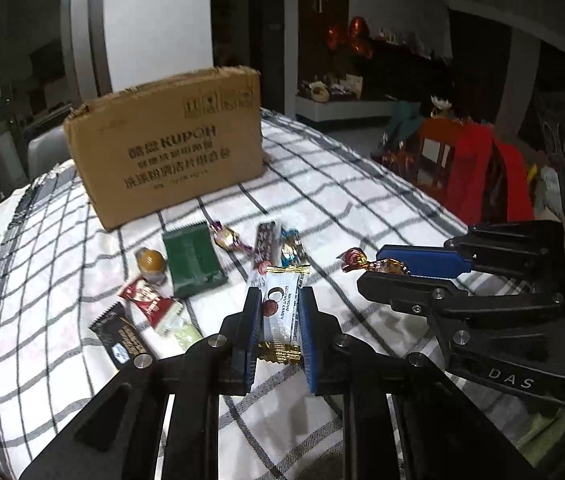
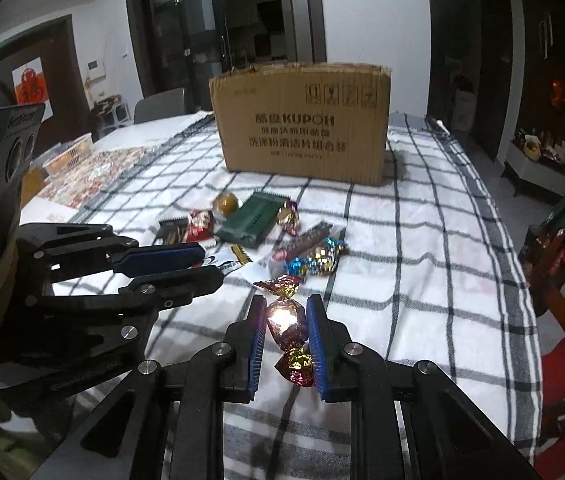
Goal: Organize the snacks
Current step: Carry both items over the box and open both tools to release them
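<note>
My left gripper (image 1: 280, 300) is shut on a white coconut candy bar (image 1: 282, 308) with gold ends, just above the checked tablecloth. My right gripper (image 2: 284, 312) is shut on a red-gold foil candy (image 2: 287, 326); from the left wrist view it (image 1: 366, 268) holds that candy (image 1: 362, 260) to the right. Loose snacks lie ahead: a green packet (image 1: 194, 260), a round brown jelly cup (image 1: 149, 261), a red packet (image 1: 144, 300), a black packet (image 1: 120, 336), a blue foil candy (image 1: 292, 250). A cardboard box (image 1: 166, 144) stands behind them.
The checked tablecloth (image 2: 422, 248) covers the table, whose right edge drops to red chairs and bags (image 1: 478, 168). A patterned mat and a plastic basket (image 2: 70, 156) lie at the far left in the right wrist view. The left gripper body (image 2: 82, 280) sits close beside my right one.
</note>
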{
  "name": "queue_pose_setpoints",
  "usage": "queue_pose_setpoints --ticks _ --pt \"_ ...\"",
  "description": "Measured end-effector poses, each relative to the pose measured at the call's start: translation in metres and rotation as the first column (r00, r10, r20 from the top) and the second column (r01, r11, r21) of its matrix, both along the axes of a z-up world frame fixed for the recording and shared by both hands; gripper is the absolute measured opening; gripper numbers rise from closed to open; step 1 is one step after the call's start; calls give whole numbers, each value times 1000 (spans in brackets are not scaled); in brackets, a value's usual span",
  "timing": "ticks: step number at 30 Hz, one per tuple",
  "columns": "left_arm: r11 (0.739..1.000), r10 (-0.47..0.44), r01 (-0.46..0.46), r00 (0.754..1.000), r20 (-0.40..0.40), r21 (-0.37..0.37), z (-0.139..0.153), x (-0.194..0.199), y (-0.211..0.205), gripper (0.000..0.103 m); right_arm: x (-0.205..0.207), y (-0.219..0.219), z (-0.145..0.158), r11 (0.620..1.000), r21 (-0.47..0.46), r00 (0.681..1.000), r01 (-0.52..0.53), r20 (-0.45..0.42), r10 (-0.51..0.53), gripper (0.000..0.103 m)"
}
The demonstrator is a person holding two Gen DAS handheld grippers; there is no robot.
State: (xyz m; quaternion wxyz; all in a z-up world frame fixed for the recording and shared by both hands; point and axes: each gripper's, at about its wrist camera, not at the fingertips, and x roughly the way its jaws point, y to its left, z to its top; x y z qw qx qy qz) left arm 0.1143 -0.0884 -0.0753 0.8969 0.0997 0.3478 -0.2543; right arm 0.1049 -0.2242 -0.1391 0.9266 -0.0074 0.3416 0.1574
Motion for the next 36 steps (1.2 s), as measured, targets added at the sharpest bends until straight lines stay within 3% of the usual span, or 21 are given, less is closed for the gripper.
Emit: queue_pose_setpoints --ticks 21,27,36 --pt "982 161 -141 972 172 -123 98 31 35 19 33 3 96 993 105 972 43 226 -66 22" --pt "978 179 -150 961 210 -145 124 55 39 19 58 1 120 987 154 965 41 250 -79 22" --pt "973 200 -167 955 218 -163 147 96 44 19 105 4 145 988 154 962 27 263 -67 22"
